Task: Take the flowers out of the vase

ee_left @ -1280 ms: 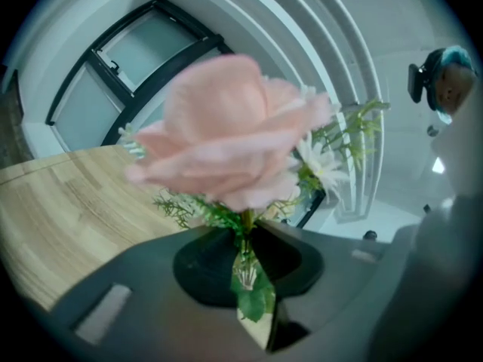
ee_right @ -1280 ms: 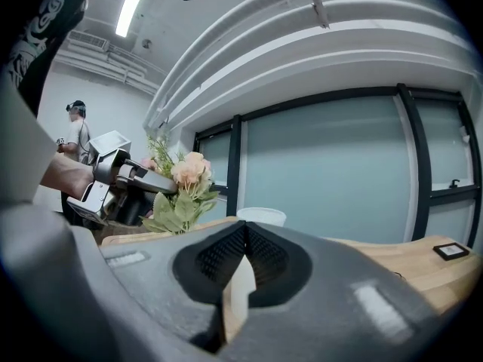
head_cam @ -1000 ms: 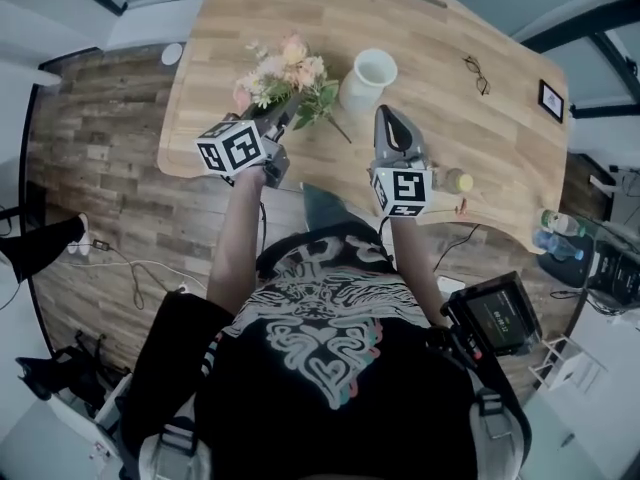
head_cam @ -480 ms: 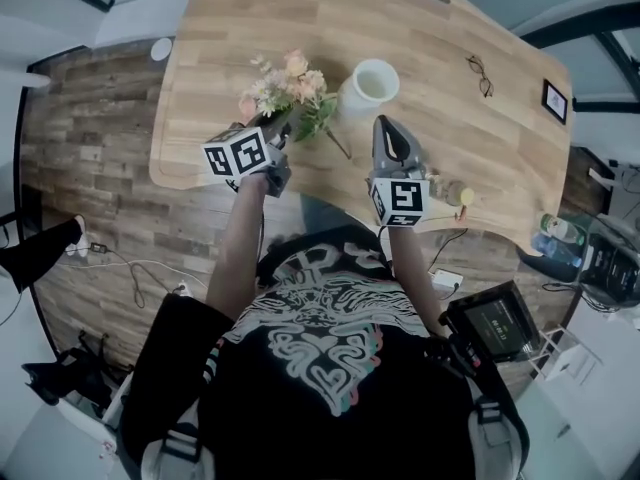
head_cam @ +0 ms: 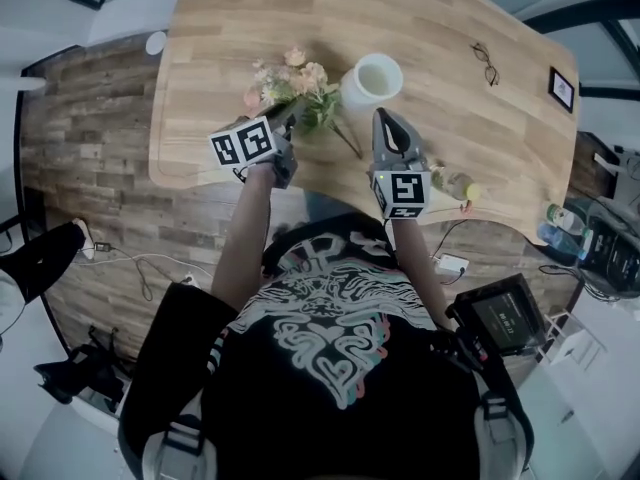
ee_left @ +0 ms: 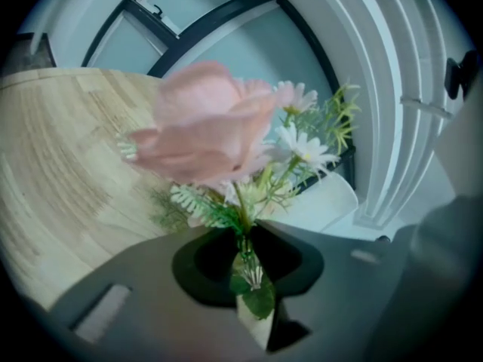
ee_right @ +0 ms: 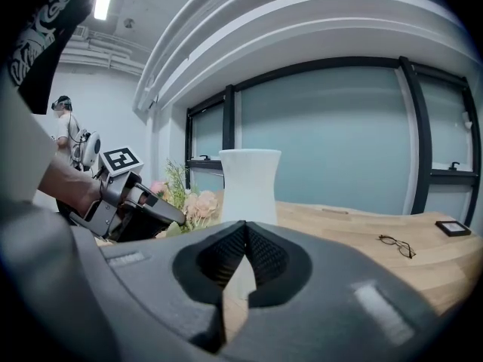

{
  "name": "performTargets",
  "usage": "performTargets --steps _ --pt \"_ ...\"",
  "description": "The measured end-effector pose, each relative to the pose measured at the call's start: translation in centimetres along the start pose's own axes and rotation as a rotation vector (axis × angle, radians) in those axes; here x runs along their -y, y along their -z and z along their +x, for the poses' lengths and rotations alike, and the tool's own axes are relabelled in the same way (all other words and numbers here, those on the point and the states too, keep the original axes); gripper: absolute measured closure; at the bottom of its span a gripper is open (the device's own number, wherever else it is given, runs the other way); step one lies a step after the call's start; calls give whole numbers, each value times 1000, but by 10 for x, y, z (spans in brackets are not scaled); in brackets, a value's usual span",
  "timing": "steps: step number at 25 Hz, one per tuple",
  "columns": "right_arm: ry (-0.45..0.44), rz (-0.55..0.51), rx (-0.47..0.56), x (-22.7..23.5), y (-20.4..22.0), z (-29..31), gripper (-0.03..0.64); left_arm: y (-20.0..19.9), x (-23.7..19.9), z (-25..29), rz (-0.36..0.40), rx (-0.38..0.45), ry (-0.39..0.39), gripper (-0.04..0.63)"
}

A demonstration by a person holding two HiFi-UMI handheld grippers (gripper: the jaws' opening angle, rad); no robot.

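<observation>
A bunch of pink and white flowers (head_cam: 290, 80) with green leaves is out of the vase and hangs low over the wooden table (head_cam: 230, 28), to the left of the vase. My left gripper (head_cam: 292, 118) is shut on its stems (ee_left: 245, 259), whose cut end (head_cam: 347, 142) sticks out toward me. In the left gripper view, a big pink bloom (ee_left: 204, 130) fills the view ahead of the jaws. The white vase (head_cam: 372, 78) stands upright and empty. My right gripper (head_cam: 388, 120) is shut on nothing, just in front of the vase (ee_right: 249, 183).
A pair of glasses (head_cam: 484, 63) and a small dark frame (head_cam: 562, 88) lie on the table's right part. A small bottle (head_cam: 457, 183) sits at the near edge by my right hand. The table's near edge runs just below both grippers.
My left gripper has sunk toward the table with the flowers and rolled a little. The right gripper has also come down slightly in front of the vase.
</observation>
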State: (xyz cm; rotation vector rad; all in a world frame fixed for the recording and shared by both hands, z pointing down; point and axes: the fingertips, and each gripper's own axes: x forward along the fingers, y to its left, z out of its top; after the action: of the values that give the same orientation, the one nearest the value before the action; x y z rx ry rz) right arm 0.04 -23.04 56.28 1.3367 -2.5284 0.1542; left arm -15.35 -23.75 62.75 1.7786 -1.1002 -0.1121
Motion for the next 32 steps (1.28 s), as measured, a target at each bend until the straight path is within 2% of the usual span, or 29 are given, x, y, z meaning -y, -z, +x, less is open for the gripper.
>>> performTargets --steps 7,13,17,20,32 --pt "12 13 -13 0 5 -3 618 13 -11 2 -49 -18 -58 540" --pt "13 10 -9 -1 3 -2 617 13 -10 7 -16 -11 -94 538" --pt "14 6 -4 -2 -3 -3 618 12 -8 10 0 -11 -116 504" --pt "22 7 -3 1 -3 -4 618 12 -4 14 0 -20 -106 437" --pt "29 4 15 8 -9 -3 618 5 7 15 12 -9 -70 437"
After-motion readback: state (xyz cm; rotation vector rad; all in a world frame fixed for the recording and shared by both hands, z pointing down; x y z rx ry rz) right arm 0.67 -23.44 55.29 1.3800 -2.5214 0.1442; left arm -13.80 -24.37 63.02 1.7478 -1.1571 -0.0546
